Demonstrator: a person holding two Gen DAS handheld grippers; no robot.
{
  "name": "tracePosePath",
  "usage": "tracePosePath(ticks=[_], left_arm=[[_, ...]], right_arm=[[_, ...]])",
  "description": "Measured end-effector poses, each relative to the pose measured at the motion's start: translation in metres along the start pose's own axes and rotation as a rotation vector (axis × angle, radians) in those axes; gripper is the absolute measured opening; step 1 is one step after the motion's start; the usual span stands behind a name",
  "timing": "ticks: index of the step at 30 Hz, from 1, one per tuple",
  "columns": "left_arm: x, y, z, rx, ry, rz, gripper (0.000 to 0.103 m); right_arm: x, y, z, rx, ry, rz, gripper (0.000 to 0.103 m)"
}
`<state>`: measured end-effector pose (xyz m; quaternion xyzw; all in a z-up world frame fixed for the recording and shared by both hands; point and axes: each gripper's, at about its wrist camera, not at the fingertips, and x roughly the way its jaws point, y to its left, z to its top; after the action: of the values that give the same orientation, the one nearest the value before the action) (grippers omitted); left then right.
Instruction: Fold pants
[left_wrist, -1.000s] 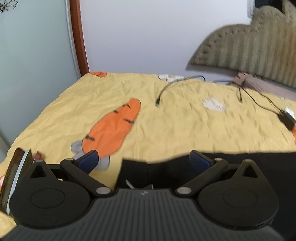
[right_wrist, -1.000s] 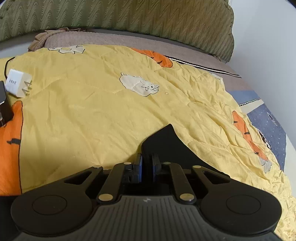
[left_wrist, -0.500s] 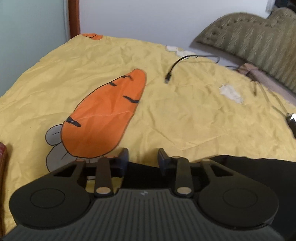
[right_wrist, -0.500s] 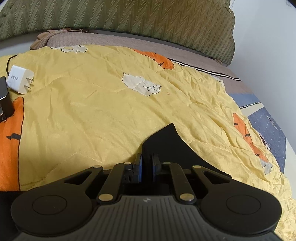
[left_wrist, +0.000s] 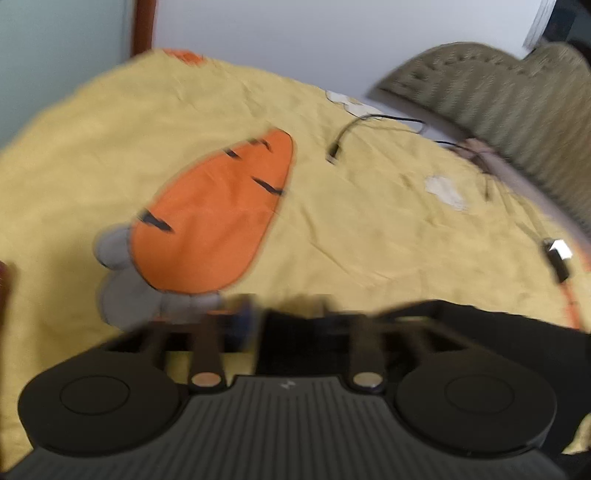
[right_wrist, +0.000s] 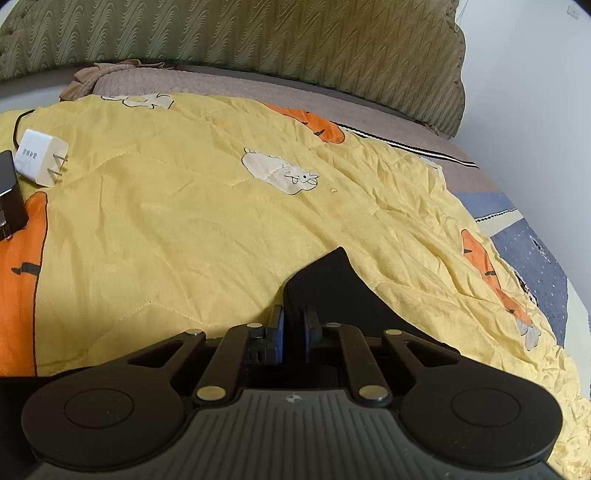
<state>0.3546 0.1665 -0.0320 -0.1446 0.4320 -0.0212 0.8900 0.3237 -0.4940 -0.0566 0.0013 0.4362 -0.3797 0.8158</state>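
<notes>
Your right gripper (right_wrist: 293, 325) pinches a corner of the black pants (right_wrist: 325, 284) on the yellow carrot quilt (right_wrist: 184, 221). Your left gripper (left_wrist: 291, 317), jaws just reopening partway, straddles their other edge ungripped; I'd judge you should close it there before lifting the fold.

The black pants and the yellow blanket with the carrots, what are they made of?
The black pants look like smooth, matte woven cloth: the pinched corner holds a flat, crisp edge. The exact fibre cannot be told. The yellow blanket looks like thin, soft cotton-like fabric: fine crinkles all over, with printed carrots.
</notes>
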Motion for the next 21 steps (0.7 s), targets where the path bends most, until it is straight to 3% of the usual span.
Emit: tracePosePath(ticks=[1,3,5,7,13,15,21], left_arm=[[0.000,0.001,-0.001,-0.013,-0.008,-0.003,0.065],[0.000,0.001,-0.002,-0.013,-0.012,-0.042,0.063],[0.001,-0.003,-0.003,0.005,-0.008,-0.072,0.048],[0.002,-0.012,-0.006,0.060,-0.018,-0.015,0.038],[-0.005,-0.021,-0.011,0.087,-0.050,0.020,0.023],[-0.012,-0.022,-0.012,0.084,-0.074,0.024,0.009],[-0.045,-0.024,-0.022,0.099,-0.132,-0.016,0.009]], right_arm=[[0.000,0.000,0.000,0.002,0.001,0.000,0.010],[0.000,0.000,0.000,-0.002,-0.001,0.000,0.010],[0.000,0.000,-0.001,-0.009,-0.004,-0.001,0.010],[0.001,0.000,-0.001,-0.010,-0.005,-0.001,0.010],[-0.002,-0.002,-0.003,-0.002,-0.029,-0.008,0.007],[-0.006,-0.004,-0.004,0.001,-0.043,-0.014,0.007],[-0.037,-0.038,-0.014,0.060,-0.102,-0.009,0.005]])
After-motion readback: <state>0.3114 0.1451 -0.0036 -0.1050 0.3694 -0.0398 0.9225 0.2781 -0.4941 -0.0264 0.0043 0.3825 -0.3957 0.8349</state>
